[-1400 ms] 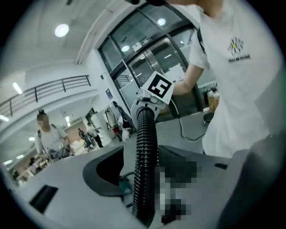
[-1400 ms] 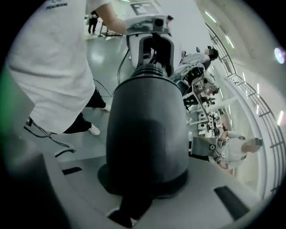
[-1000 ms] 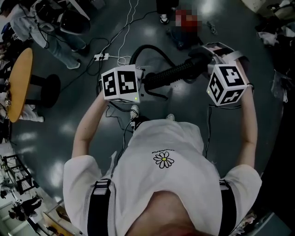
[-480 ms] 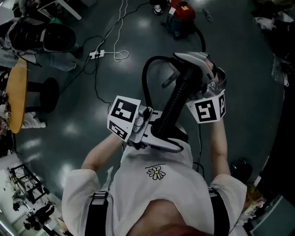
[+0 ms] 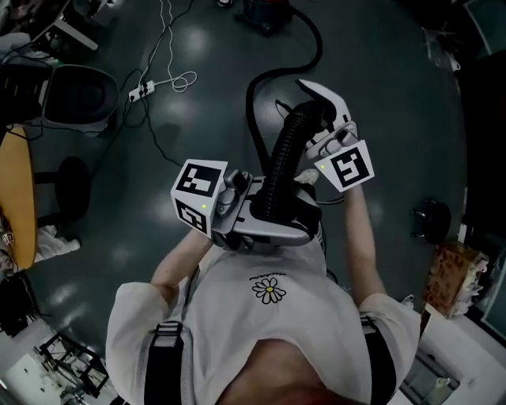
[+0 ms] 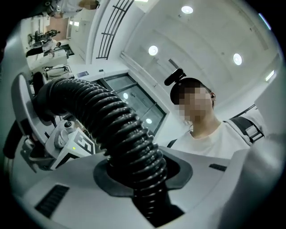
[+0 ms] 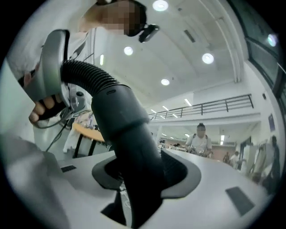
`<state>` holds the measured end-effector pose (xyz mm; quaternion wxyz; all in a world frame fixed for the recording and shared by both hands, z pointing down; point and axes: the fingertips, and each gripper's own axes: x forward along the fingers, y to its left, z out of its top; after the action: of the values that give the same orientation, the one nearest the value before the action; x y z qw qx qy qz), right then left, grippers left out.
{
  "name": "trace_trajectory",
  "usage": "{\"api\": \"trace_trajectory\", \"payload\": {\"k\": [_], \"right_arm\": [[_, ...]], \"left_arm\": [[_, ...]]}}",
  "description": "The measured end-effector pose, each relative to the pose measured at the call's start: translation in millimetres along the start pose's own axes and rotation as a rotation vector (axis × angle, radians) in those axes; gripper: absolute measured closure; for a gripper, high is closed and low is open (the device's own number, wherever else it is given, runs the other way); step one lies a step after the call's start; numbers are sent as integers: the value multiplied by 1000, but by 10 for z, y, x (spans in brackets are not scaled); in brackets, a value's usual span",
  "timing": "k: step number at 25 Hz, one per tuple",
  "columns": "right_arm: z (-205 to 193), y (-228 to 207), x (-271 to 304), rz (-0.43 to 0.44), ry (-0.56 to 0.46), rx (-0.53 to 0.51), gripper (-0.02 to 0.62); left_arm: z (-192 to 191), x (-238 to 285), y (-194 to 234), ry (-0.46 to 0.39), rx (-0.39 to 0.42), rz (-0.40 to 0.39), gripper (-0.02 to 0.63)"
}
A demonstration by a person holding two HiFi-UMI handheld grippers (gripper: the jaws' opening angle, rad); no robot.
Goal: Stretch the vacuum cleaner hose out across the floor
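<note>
The floor (image 5: 395, 95) is the work surface, and nothing has been stretched out across it yet. The vacuum cleaner (image 5: 265, 12) stands at the far edge of the head view, partly cut off by the frame. From it the hose (image 5: 285, 158) runs along the floor, bends into a loop, then rises to my chest, where I hold its free end between both grippers, well above the floor. My left gripper (image 6: 134, 176) is clenched on the ribbed section. Its jaws have just been closing, and the ribs now sit in the notches of both pads. My right gripper (image 7: 138, 174) is further along, on the smooth end piece (image 7: 120, 116). Its jaws have just been opening, yet the end piece fills the gap and appears to bear on both pads, so I judge it grasped rather than released. Status: pick-up of the free end is done, and both grips are set close together on it. Remaining, in my judgement: carry the free end away from the vacuum cleaner until the loop on the floor pulls straight, then lower the hose and lay it flat along its whole length. The lifted portion and the loop both show that most of the task is still outstanding.
</note>
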<state>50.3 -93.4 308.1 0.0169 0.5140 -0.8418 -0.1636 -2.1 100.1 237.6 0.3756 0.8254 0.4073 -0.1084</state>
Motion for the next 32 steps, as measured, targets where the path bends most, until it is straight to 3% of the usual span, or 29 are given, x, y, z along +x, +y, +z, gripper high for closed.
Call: {"api": "trace_trajectory", "payload": {"k": [3, 7, 11, 15, 17, 20, 22, 24, 25, 27, 30, 32], "right_arm": [[-28, 440, -394, 20, 67, 160, 325], [-205, 1040, -943, 48, 159, 268, 324], [-460, 1889, -1667, 76, 210, 462, 324], [-605, 3017, -2000, 221, 306, 424, 324], [-750, 3466, -1989, 240, 380, 383, 324], [-1022, 3937, -1941, 217, 475, 382, 325], [-1207, 4065, -1949, 196, 533, 382, 325], [-1307, 4140, -2037, 202, 576, 372, 325], [-1302, 4159, -2096, 210, 593, 363, 331], [-1233, 4077, -2198, 194, 614, 310, 492], [-1068, 3558, -2317, 66, 582, 182, 499], [-880, 3083, -2384, -50, 589, 68, 499]], "left_arm": [[-324, 82, -575, 13, 38, 15, 482], [-896, 297, -1083, 24, 91, 60, 482], [-1653, 377, -1625, 7, 157, 133, 482], [-2189, 365, -2095, 9, 269, 248, 482], [-2423, 384, -2370, 8, 305, 289, 482], [-2740, 550, -2839, 33, 297, 245, 482], [-2842, 718, -3082, 59, 287, 187, 482], [-2901, 827, -3207, 78, 283, 181, 482], [-2929, 840, -3196, 93, 290, 213, 482], [-3007, 816, -3043, 167, 341, 335, 482], [-3119, 736, -2775, 311, 421, 528, 482], [-3067, 574, -2782, 280, 390, 582, 482]]}}
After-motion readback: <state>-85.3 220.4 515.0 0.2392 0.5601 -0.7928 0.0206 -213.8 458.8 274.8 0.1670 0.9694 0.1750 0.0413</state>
